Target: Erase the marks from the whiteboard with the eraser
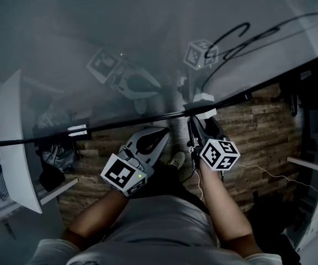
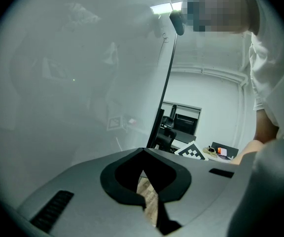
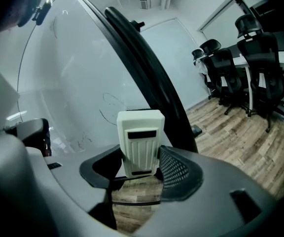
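Note:
The whiteboard point(image 1: 93, 32) fills the upper part of the head view, glossy and full of reflections. A black looping mark point(image 1: 258, 37) is drawn at its upper right. My right gripper point(image 1: 200, 115) is shut on a white eraser point(image 1: 202, 101), which sits at the board's black bottom frame point(image 1: 120, 123). In the right gripper view the eraser point(image 3: 140, 142) stands upright between the jaws of that gripper point(image 3: 137, 168), with faint marks point(image 3: 110, 105) on the board beyond. My left gripper point(image 1: 160, 134) hangs just under the frame; its jaws point(image 2: 144, 181) are together with nothing in them.
Wood-plank floor point(image 1: 258, 126) lies below the board. A white curved stand leg point(image 1: 15, 142) is at the left. Black office chairs point(image 3: 250, 73) stand at a table to the right. A shoe point(image 1: 175, 160) shows between the grippers.

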Demonstrator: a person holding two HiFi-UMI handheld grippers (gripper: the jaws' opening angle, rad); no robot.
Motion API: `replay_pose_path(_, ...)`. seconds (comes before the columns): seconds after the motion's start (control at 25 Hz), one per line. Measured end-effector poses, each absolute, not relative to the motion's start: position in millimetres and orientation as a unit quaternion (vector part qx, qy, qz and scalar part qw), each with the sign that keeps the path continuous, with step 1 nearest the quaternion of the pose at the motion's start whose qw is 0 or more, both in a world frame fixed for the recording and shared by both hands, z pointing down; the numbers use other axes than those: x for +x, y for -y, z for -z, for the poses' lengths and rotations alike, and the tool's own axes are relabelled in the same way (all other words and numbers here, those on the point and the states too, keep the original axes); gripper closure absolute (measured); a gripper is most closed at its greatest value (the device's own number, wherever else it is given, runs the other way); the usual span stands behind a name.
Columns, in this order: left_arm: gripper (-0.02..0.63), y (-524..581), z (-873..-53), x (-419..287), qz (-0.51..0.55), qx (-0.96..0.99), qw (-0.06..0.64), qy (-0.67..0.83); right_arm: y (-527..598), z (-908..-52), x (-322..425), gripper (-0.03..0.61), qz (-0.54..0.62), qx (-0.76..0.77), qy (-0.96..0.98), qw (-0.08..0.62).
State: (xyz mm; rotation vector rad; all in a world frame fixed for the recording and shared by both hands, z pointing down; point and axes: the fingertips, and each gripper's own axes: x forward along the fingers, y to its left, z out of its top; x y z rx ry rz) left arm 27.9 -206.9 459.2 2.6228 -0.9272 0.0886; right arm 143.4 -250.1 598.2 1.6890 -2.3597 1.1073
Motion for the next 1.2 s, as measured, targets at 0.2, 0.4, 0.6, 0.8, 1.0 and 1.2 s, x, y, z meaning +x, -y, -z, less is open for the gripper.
replay_pose_path(0.2, 0.607, 203.1, -461.0, 28.6, -0.036, 0.927, 0.177, 0.328, 252.7, -611.0, 147.9, 0.339, -0.374, 0.548, 0.748, 0.017)
replay_pose_path(0.4, 0.607, 201.4, -464.9, 27.9, -0.037, 0.927, 0.178, 0.329, 251.6, -600.9, 142.3, 0.339, -0.378, 0.545, 0.748, 0.015)
replay_pose_path(0.6, 0.607, 202.2, -462.6, 28.0, -0.036, 0.927, 0.174, 0.331, 250.2, -571.7, 127.7, 0.339, -0.383, 0.530, 0.756, -0.008)
replay_pose_path(0.8, 0.607, 201.1, -463.6, 27.5, -0.036, 0.927, 0.171, 0.331, 247.6, -534.7, 113.4, 0.339, -0.400, 0.509, 0.760, -0.058)
replay_pose_path(1.0, 0.607, 200.9, -459.0, 27.8, -0.031, 0.927, 0.158, 0.339, 244.7, -497.4, 105.6, 0.339, -0.384, 0.492, 0.777, -0.089)
replay_pose_path(1.2, 0.607, 202.5, -459.5, 27.1, -0.030, 0.925, 0.160, 0.342, 244.3, -483.5, 104.7, 0.339, -0.364, 0.486, 0.789, -0.094)
